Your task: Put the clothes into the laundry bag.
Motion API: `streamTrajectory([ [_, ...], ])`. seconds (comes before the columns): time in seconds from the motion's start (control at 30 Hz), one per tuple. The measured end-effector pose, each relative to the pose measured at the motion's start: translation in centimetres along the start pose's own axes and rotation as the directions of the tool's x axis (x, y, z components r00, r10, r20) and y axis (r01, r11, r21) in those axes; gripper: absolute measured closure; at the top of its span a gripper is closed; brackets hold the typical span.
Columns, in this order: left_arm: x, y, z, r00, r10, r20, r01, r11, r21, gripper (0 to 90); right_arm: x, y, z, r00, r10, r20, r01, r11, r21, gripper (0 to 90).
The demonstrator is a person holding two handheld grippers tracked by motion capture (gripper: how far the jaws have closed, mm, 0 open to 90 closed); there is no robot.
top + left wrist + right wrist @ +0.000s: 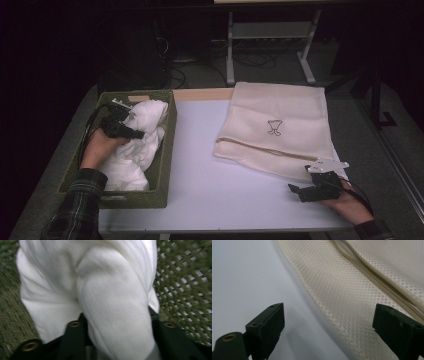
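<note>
Right gripper rests at bench's near right corner, jaws spread, empty, beside mesh laundry bag, likely ready to open it. Left gripper in green basket at left edge, jaws pinching white cloth for lifting out.

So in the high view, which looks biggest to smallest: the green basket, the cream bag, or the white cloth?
1. The cream bag and the green basket look about the same size, and the basket sits partly in shadow, so no ranking between them.
2. The white cloth, bunched inside the basket, looks smallest.
</note>
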State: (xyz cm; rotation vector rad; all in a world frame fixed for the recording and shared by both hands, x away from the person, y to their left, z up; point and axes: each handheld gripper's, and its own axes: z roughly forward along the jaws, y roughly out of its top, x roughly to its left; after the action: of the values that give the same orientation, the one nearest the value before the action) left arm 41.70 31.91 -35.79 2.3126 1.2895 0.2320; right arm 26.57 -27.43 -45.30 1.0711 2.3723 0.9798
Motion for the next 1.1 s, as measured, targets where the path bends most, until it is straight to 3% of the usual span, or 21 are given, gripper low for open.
streamTrajectory([
  [0.07, 0.1, -0.2, 0.5, 0.9999, -0.002, 0.011, 0.002, 0.9999, 0.013, 35.1, 0.0, 0.0, -0.1, 1.0, 0.001, 0.0, -0.001, 1.0, -0.004, 9.9],
  [0.13, 0.0, -0.3, 0.9, 0.9999, 0.011, -0.005, -0.011, 0.9998, 0.017, 21.3, 0.0, 0.0, 0.0, 1.0, 0.001, 0.001, -0.001, 1.0, -0.004, 9.9],
  [0.2, -0.1, -0.3, 1.2, 0.9998, 0.013, 0.014, -0.013, 0.9997, 0.023, 12.2, 0.0, 0.0, 0.0, 1.0, 0.001, 0.002, -0.001, 1.0, -0.003, 9.9],
  [0.4, -0.7, -1.0, 3.5, 0.9964, 0.081, 0.022, -0.084, 0.9896, 0.117, 11.7, 0.0, 0.0, 0.0, 1.0, 0.0, 0.002, 0.0, 1.0, 0.0, 9.9],
  [0.53, -0.7, -1.3, 4.6, 0.997, 0.076, 0.016, -0.077, 0.9876, 0.137, 11.7, 0.0, 0.0, 0.0, 1.0, 0.002, 0.003, -0.002, 1.0, 0.001, 9.9],
  [0.77, -1.6, -1.3, 6.0, 0.9888, 0.143, -0.042, -0.132, 0.9713, 0.198, 11.7, 0.0, 0.0, 0.2, 1.0, -0.002, 0.001, 0.002, 1.0, 0.007, 9.9],
  [0.83, -1.6, -1.3, 6.1, 0.9877, 0.148, -0.051, -0.135, 0.97, 0.202, 11.9, 0.0, 0.0, 0.2, 1.0, -0.003, 0.001, 0.003, 1.0, 0.007, 9.9],
  [0.97, -1.7, -1.3, 6.0, 0.9832, 0.162, -0.083, -0.143, 0.9682, 0.205, 19.4, 0.0, 0.0, 0.2, 1.0, -0.003, 0.001, 0.003, 1.0, 0.007, 9.9],
  [1.1, -1.3, -1.3, 5.6, 0.983, 0.152, -0.104, -0.129, 0.9717, 0.198, 37.8, 0.1, -0.1, 0.2, 1.0, -0.001, 0.001, 0.001, 1.0, 0.009, 9.9],
])
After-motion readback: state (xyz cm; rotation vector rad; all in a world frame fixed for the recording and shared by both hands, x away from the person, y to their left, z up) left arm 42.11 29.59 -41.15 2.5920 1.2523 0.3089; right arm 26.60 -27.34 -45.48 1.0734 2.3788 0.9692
